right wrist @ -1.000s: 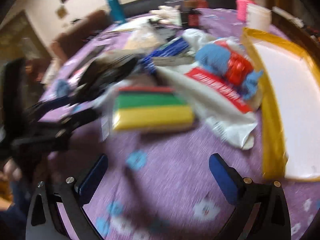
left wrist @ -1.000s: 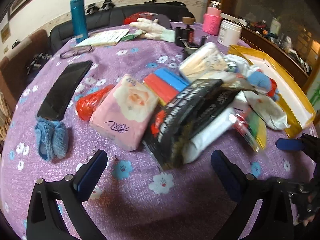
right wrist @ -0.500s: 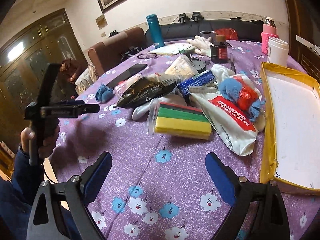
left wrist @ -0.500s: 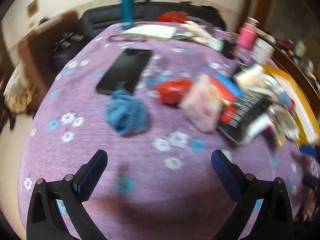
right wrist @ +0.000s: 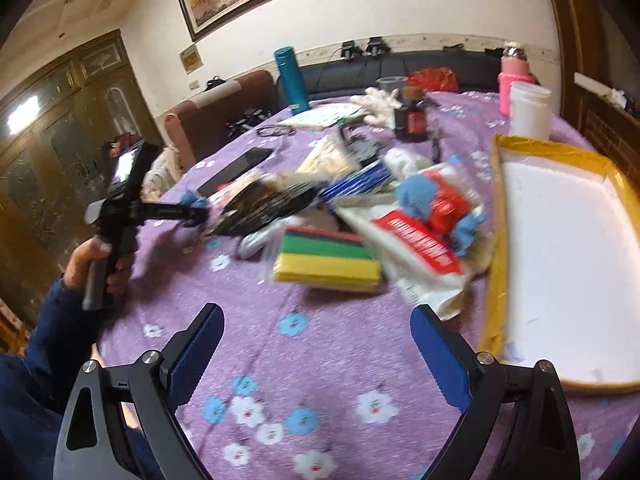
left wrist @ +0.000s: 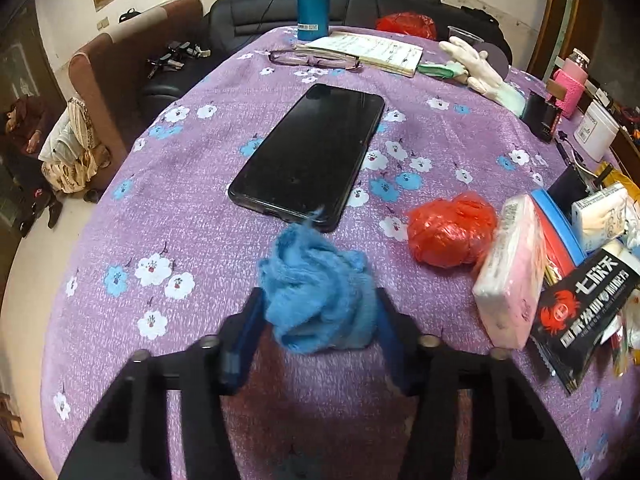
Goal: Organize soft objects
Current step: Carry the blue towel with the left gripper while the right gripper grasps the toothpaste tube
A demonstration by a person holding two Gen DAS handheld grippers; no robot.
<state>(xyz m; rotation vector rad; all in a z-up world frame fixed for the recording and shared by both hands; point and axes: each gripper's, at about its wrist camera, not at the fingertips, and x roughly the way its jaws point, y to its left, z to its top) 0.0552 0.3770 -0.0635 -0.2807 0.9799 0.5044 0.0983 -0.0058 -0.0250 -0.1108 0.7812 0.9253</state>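
My left gripper (left wrist: 318, 320) has just been closing its fingers on the blue knit piece (left wrist: 316, 300), low centre of frame. Right gripper (right wrist: 316, 356) gapes, holding nothing. The yellow-rimmed tray (right wrist: 496, 248) at right sits bare; the pile (right wrist: 360, 216) remains unsorted.

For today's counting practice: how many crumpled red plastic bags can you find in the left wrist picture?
2. One red bag lies on the tablecloth beside the pink tissue pack; the other red bag sits at the table's far edge. More may hide in the pile.
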